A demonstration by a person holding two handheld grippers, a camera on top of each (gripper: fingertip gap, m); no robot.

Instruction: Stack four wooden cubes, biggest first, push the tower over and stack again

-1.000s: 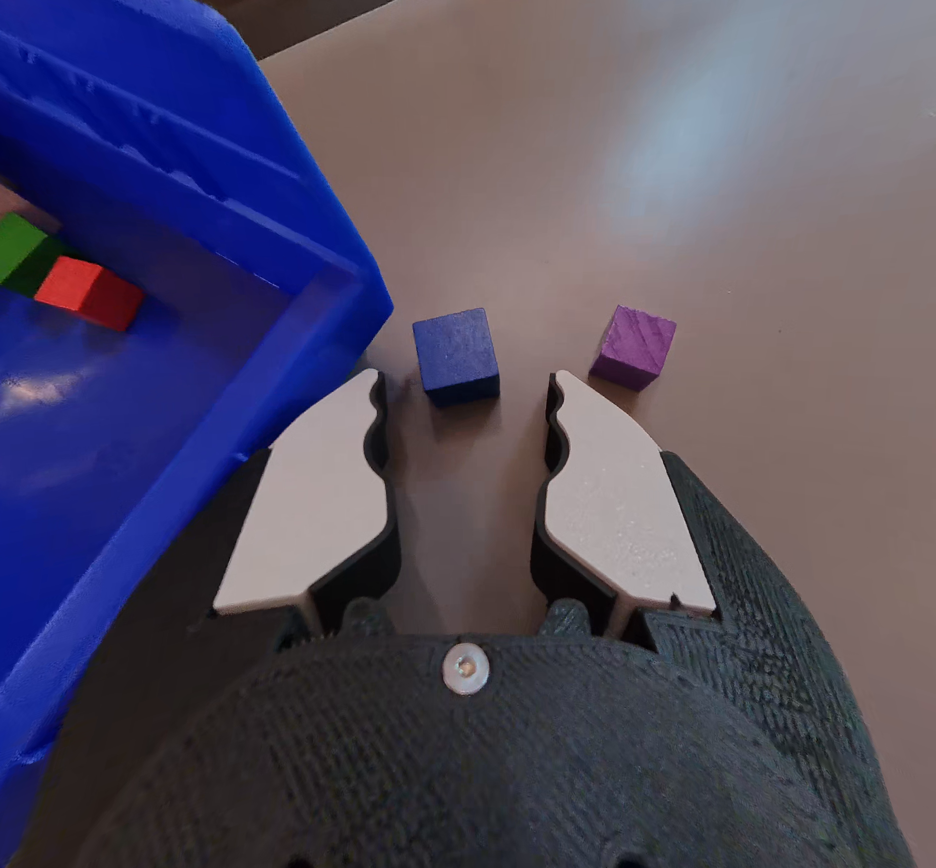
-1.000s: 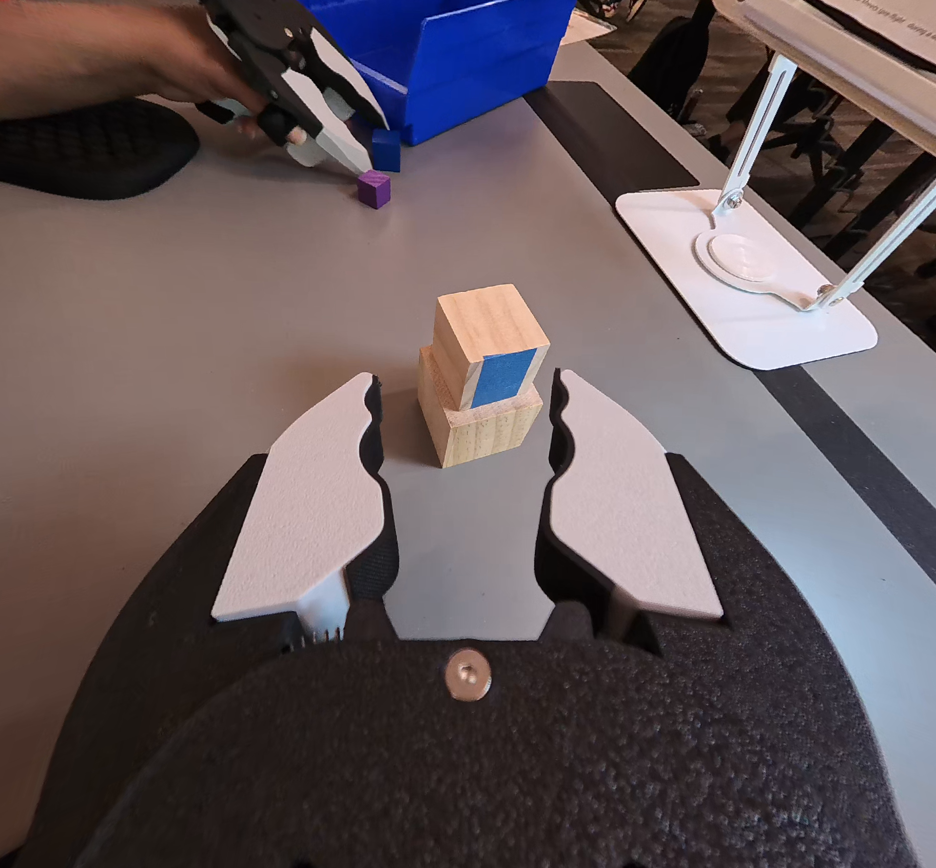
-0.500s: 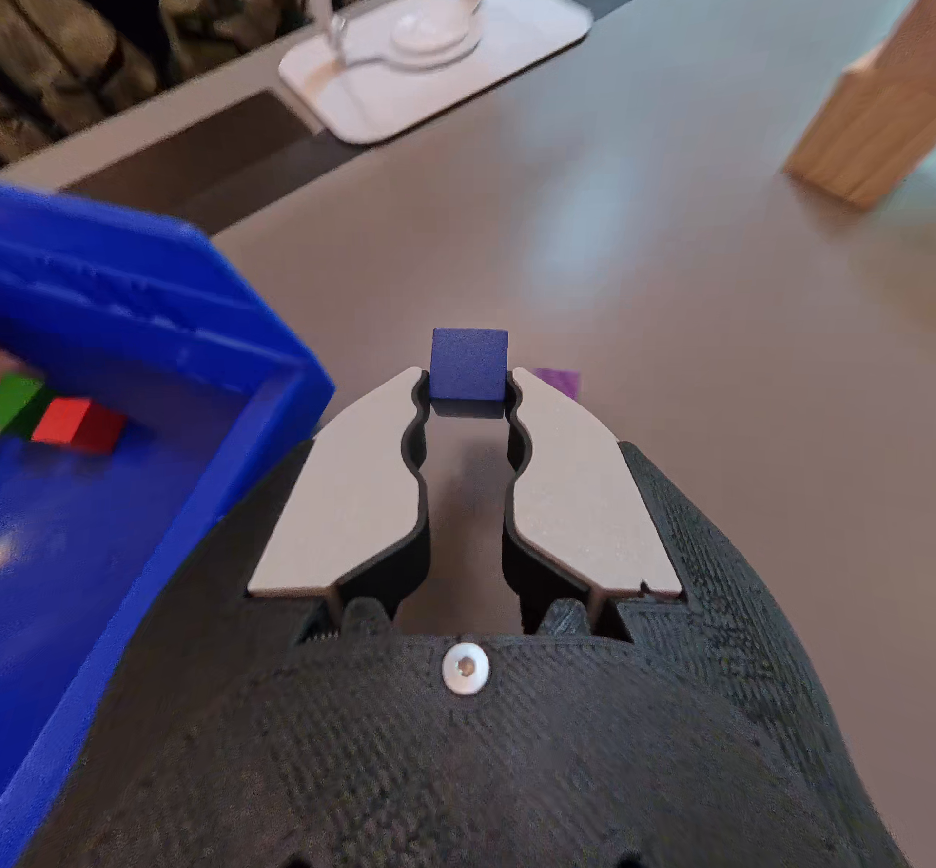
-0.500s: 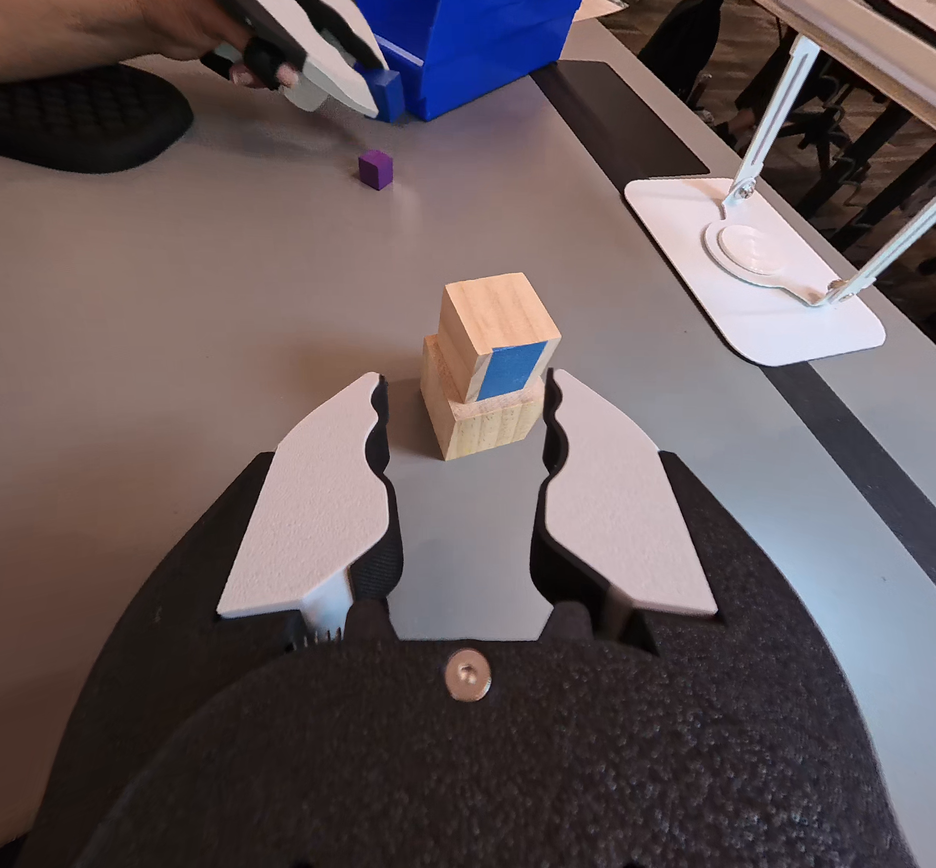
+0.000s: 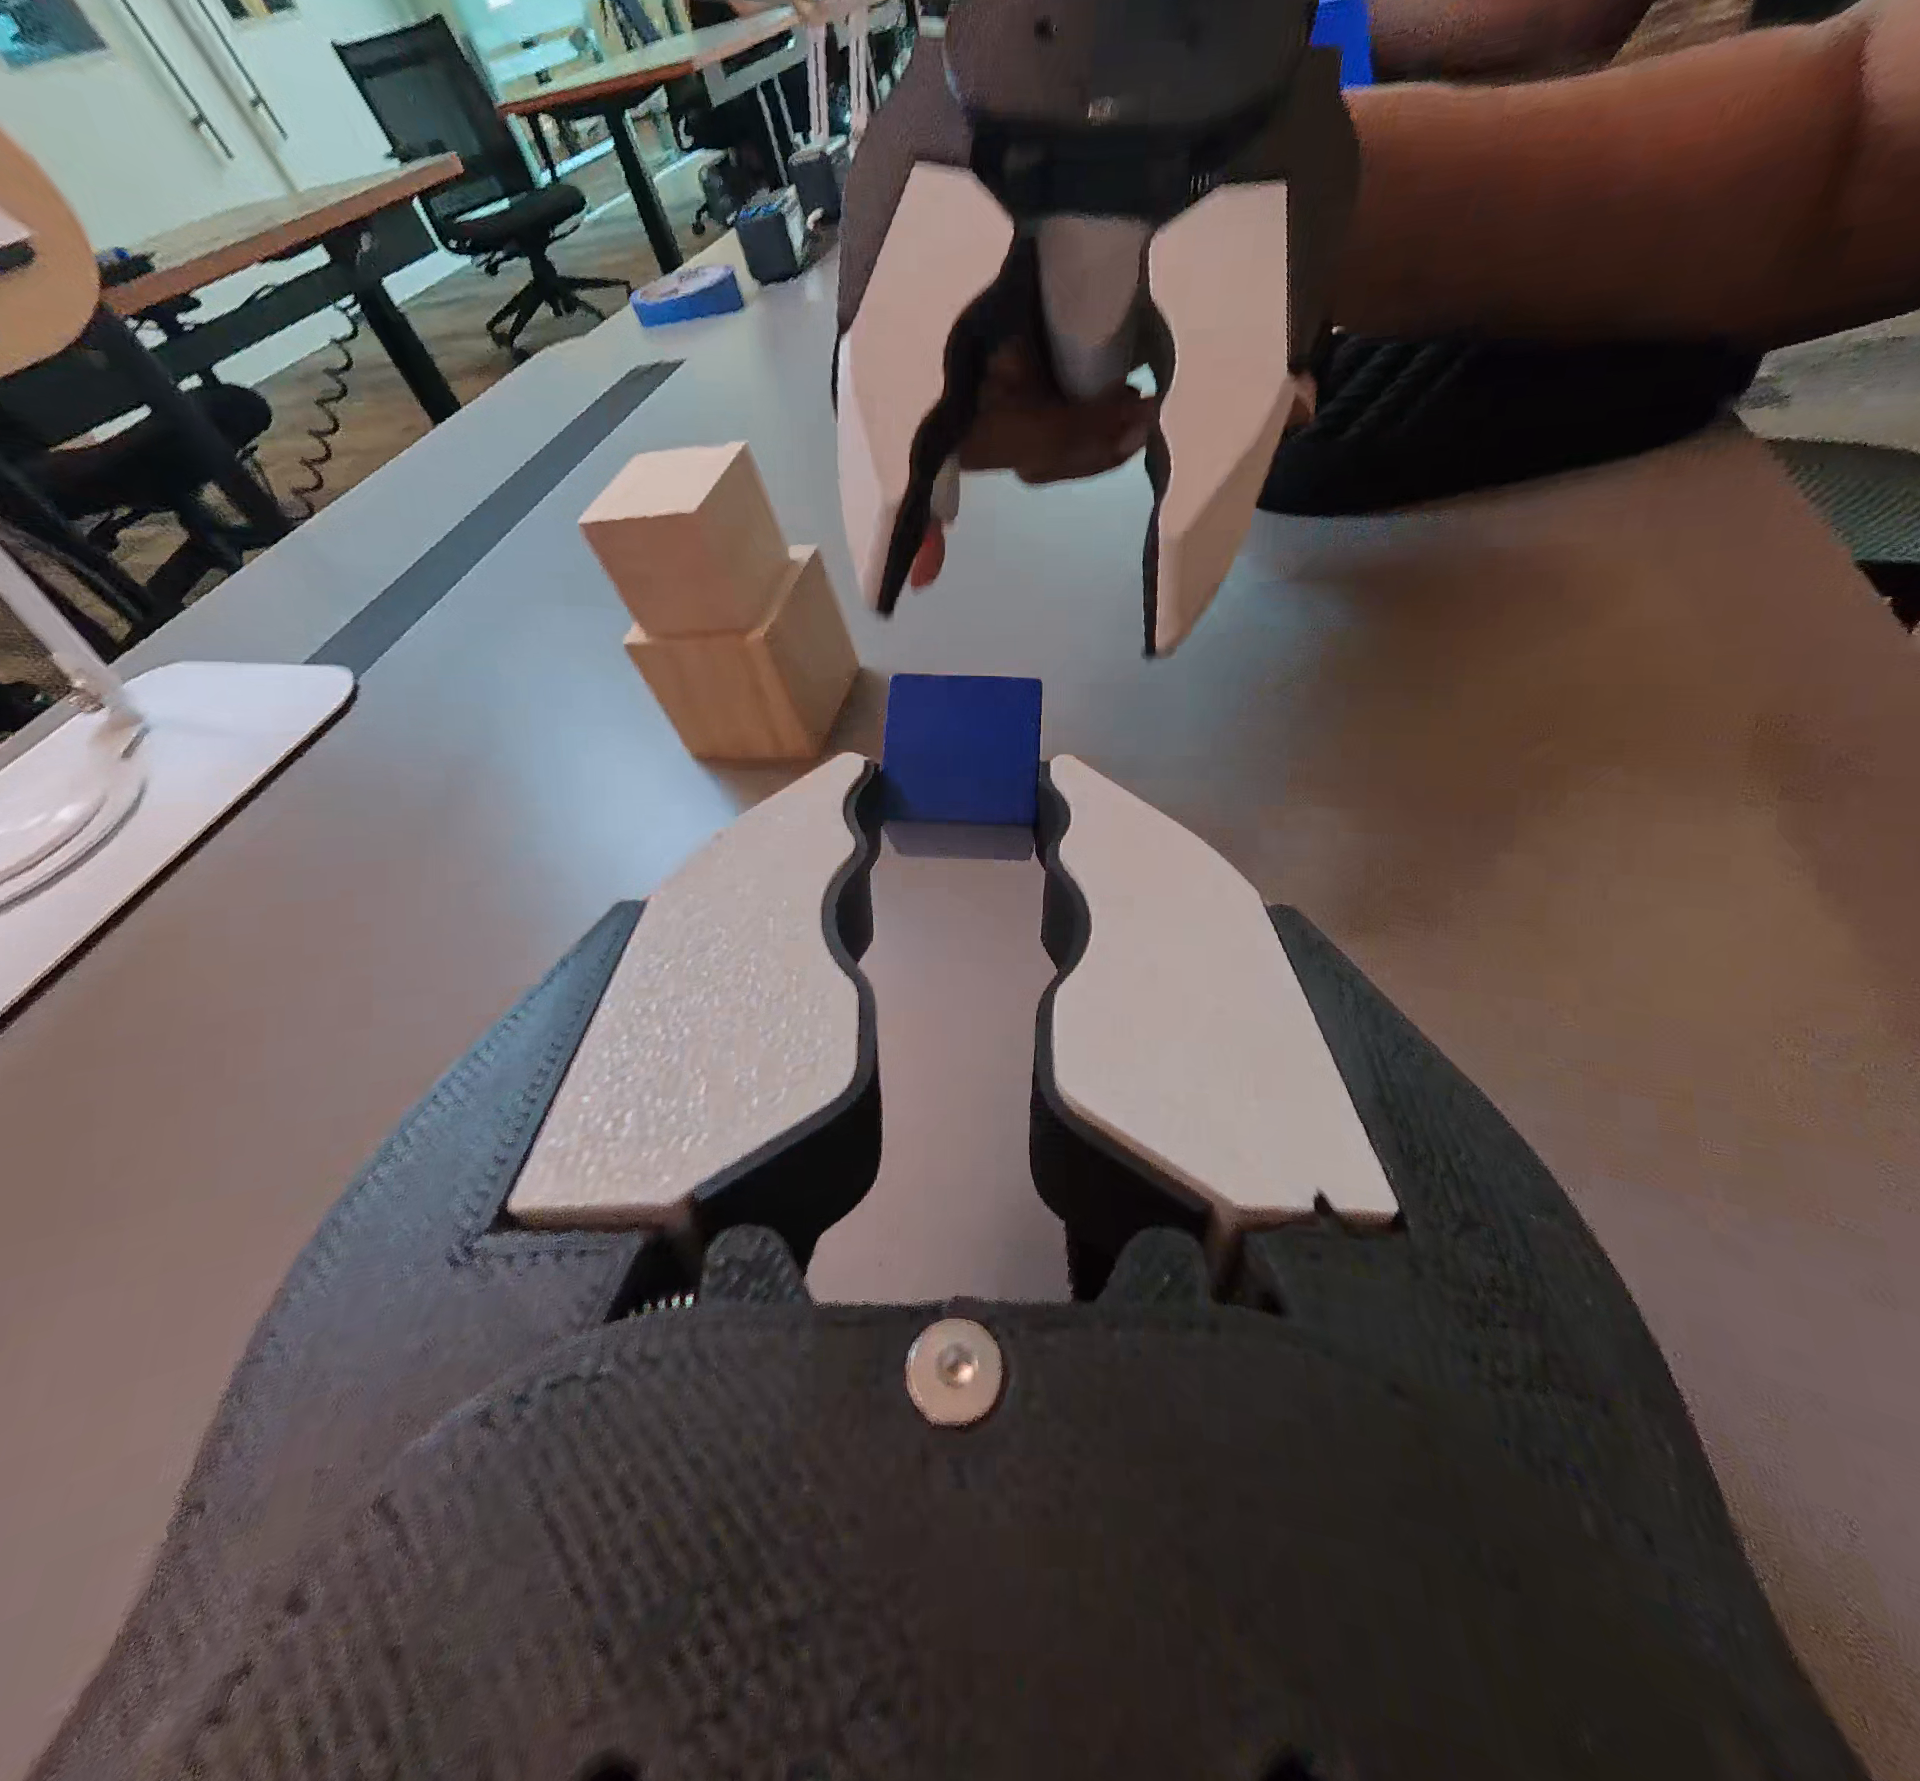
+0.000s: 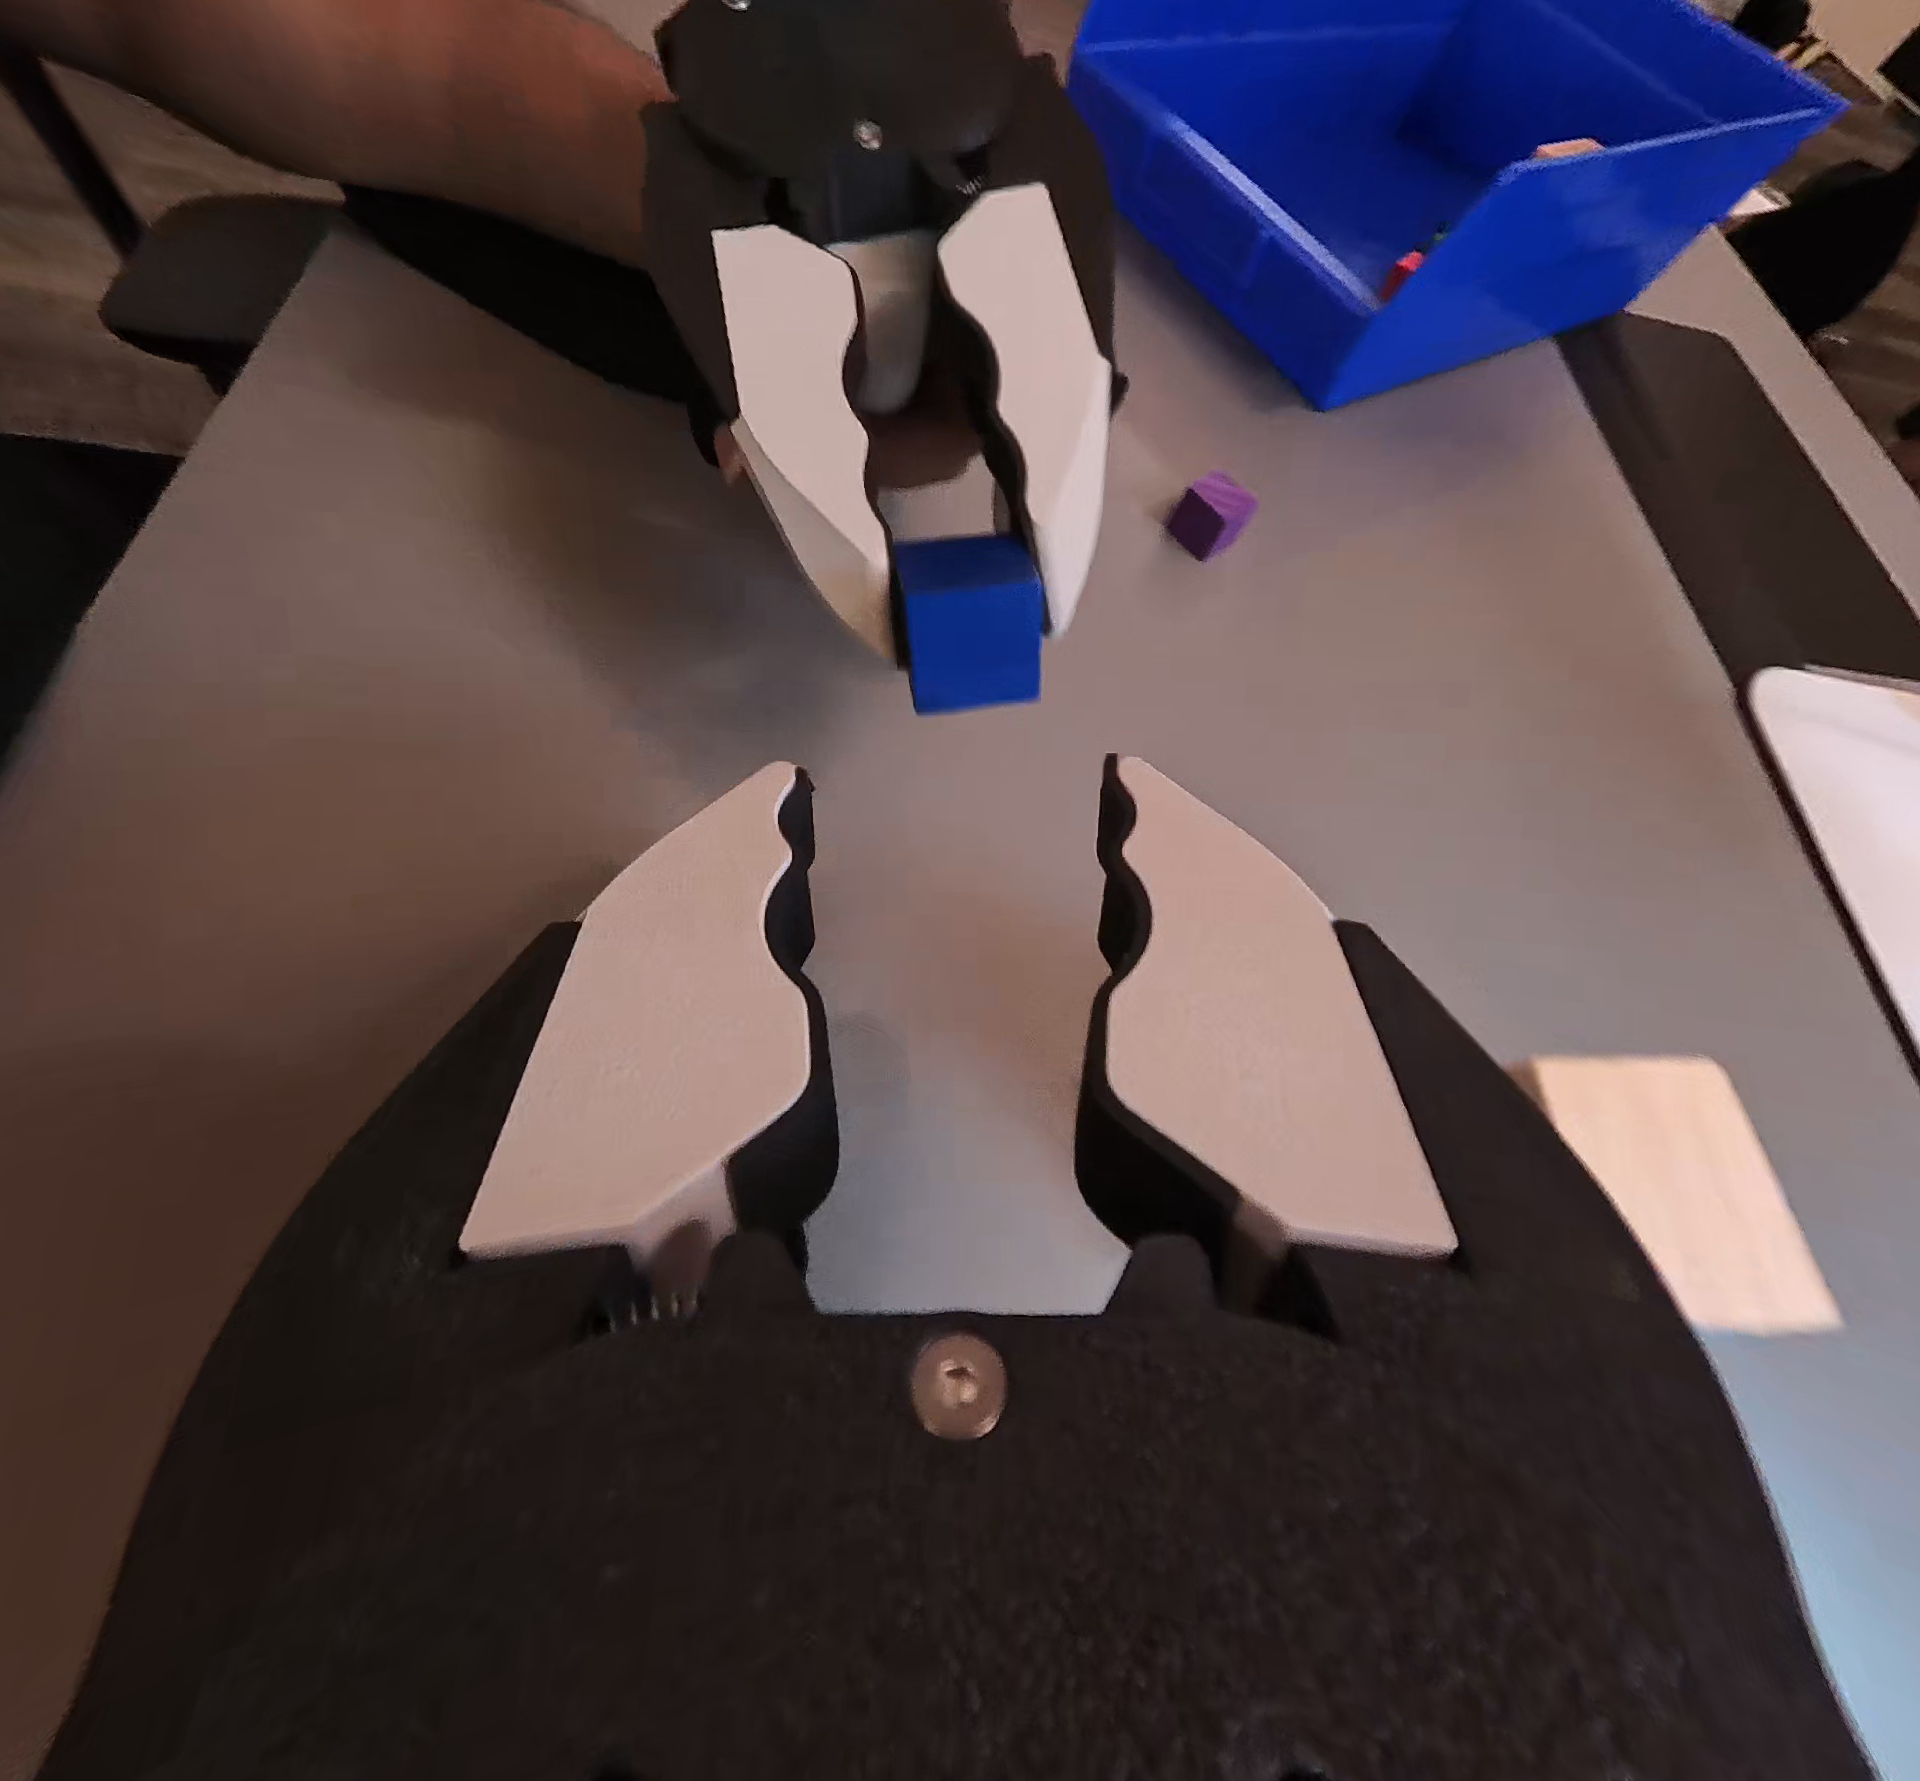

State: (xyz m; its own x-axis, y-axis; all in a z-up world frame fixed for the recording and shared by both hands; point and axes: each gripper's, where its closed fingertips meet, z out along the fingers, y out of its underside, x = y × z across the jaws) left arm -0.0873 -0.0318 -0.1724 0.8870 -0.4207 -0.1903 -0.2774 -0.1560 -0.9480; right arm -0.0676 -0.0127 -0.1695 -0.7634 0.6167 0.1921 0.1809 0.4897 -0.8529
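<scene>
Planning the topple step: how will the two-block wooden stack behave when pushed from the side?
The two-block wooden stack will probably tip rather than slide as one: the upper cube sits rotated and off-centre on the bigger base cube, with nothing visibly joining them. Both look like rigid solid wood, so no flex. Flat faces mean they should tumble briefly on the table and stop, not roll away.

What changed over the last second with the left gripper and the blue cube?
The left gripper closed on the blue cube beside the blue bin, lifted it and carried it toward the open right gripper, which turned from the two-cube wooden stack to face it. The purple cube and the stack stayed put.
</scene>
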